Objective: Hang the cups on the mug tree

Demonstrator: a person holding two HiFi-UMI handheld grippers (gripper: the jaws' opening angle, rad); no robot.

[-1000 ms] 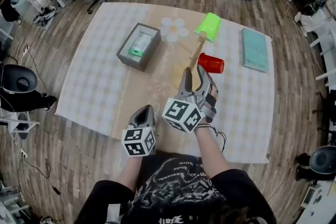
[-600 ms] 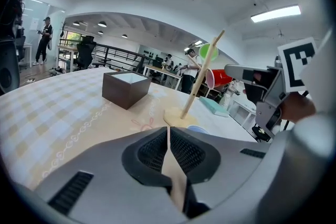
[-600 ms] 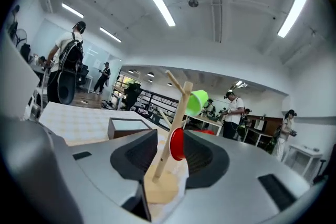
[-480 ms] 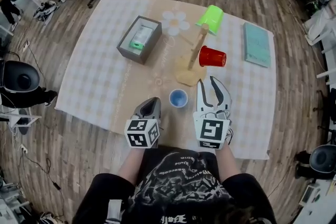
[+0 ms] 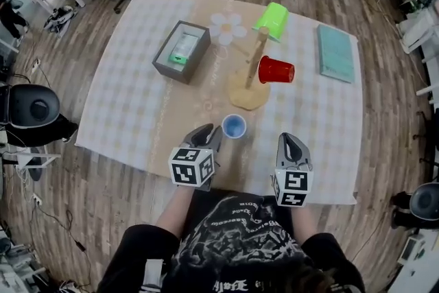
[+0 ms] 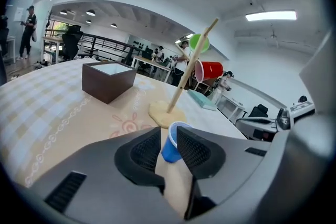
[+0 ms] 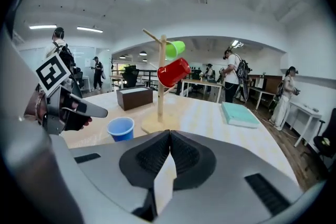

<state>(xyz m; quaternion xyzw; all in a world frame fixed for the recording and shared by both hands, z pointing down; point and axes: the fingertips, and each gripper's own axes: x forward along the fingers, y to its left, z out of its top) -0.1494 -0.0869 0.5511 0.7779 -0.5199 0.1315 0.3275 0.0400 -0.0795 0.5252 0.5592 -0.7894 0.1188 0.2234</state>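
The blue cup [image 5: 234, 125] is standing upright on the desk [image 5: 130, 99], at 7 o'clock from the mug tree [image 5: 256, 60]. The left tool [image 5: 208, 133] is opening its jaws, with the cup just past their tips and ungripped. Closing in off-centre could be what tips or shoves the light cup. The right tool [image 5: 291, 142] is sitting pinched together and empty at the cup's 4 o'clock. Both are pointing toward 12 o'clock.
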